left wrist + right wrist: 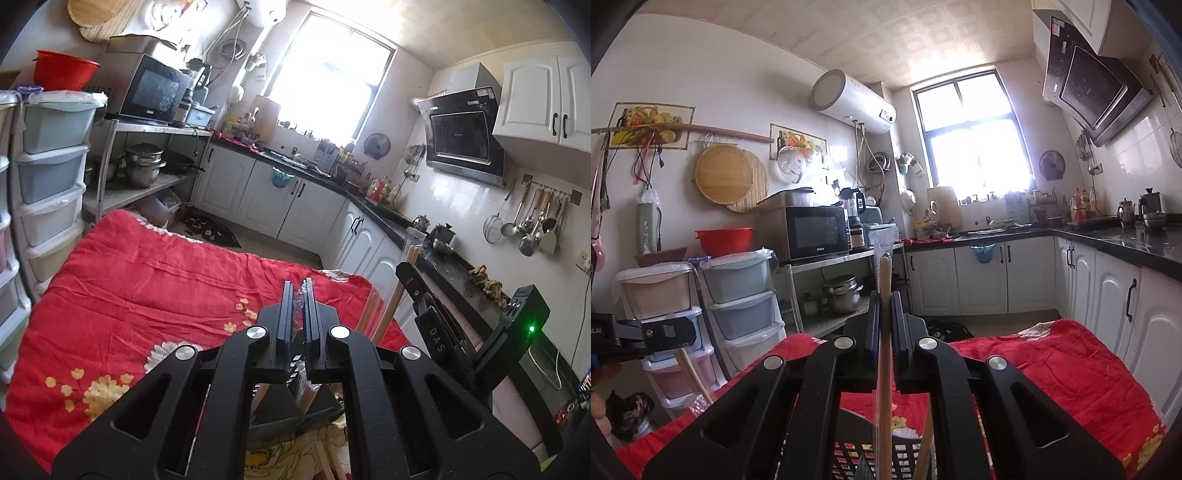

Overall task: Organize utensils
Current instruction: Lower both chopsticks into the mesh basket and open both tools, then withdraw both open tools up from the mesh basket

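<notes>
My left gripper point(300, 288) is shut on the clear plastic wrap of a wooden utensil point(303, 384), which hangs under the jaws over a black slotted basket point(280, 417). My right gripper point(885, 295) is shut on a long wooden utensil in a clear sleeve point(884, 273); its stick runs upright between the fingers, down toward the basket point(849, 454). From the left wrist view, the right gripper point(408, 273) is close on the right with its wooden sticks point(391, 306). The right wrist view shows the left gripper point(646, 332) at far left with its stick point(690, 373).
The basket sits on a table under a red flowered cloth point(147, 280). Stacked plastic drawers point(742, 295) and a shelf with a microwave point(816, 232) stand beyond it. A black counter over white cabinets point(1126, 243) runs along the right wall.
</notes>
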